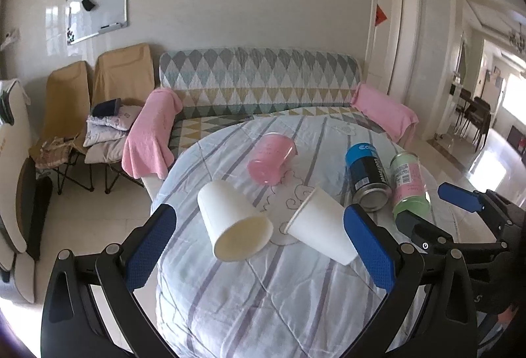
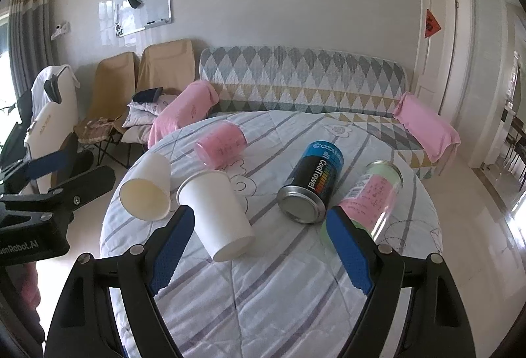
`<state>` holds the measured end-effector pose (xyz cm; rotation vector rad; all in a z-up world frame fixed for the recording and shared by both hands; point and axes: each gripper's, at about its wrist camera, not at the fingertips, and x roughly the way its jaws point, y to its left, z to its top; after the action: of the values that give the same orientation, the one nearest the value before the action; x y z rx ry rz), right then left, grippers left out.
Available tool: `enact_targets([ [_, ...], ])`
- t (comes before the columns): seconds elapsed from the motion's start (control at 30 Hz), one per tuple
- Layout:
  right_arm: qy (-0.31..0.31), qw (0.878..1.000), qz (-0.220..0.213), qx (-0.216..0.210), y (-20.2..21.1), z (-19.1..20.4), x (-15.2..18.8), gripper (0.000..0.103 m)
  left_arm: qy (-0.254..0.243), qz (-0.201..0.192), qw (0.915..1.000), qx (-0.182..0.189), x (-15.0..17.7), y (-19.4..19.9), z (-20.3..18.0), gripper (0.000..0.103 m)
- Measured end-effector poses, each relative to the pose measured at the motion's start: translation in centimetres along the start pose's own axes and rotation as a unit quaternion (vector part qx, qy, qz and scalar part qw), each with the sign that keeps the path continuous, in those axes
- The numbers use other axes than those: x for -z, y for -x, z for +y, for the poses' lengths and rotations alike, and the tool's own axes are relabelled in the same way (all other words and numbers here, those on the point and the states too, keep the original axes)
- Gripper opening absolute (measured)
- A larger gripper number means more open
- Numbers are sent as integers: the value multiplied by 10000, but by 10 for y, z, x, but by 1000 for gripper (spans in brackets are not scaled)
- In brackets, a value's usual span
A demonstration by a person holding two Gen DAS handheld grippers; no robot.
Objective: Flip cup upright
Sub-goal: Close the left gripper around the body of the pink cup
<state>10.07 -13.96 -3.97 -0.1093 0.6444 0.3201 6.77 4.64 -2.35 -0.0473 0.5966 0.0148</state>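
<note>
Two white paper cups lie on their sides on the round quilted table [image 1: 263,308]. The left cup [image 1: 231,223] [image 2: 146,188] has its mouth toward me. The right cup [image 1: 323,225] [image 2: 218,213] has its base toward me. A pink tumbler [image 1: 271,157] [image 2: 222,142] lies on its side behind them. My left gripper [image 1: 259,246] is open and empty, hovering just in front of the two white cups. My right gripper [image 2: 263,249] is open and empty, with the right white cup near its left finger [image 2: 171,246].
A black and blue can [image 1: 366,177] [image 2: 312,182] and a green and pink jar [image 1: 409,183] [image 2: 371,197] lie on their sides at the table's right. A sofa [image 1: 259,78] with pink towels stands behind the table. Folding chairs [image 1: 98,101] stand at the left.
</note>
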Motion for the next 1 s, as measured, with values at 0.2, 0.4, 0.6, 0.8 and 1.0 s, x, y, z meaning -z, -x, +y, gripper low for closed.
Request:
enact_targets([
  [0.2, -4, 9999, 33, 145, -19, -4, -18, 84, -17, 234, 9995, 195, -22, -23, 0, 103],
  [0.4, -139, 9991, 334, 237, -51, -17, -43, 84, -299, 689, 9968, 273, -52, -65, -3, 103],
  [0.6, -124, 9971, 685, 294, -86, -25, -64, 84, -475, 1631, 9835, 629, -82, -129, -10, 103],
  [0.8, -128, 9938, 1070, 287, -121, -35, -75, 84, -614, 2534, 9634, 620, -98, -198, -19, 103],
  [1.0, -161, 9901, 1379, 220, -152, -48, -74, 84, -418, 3152, 9471, 434, -105, -255, -17, 103],
])
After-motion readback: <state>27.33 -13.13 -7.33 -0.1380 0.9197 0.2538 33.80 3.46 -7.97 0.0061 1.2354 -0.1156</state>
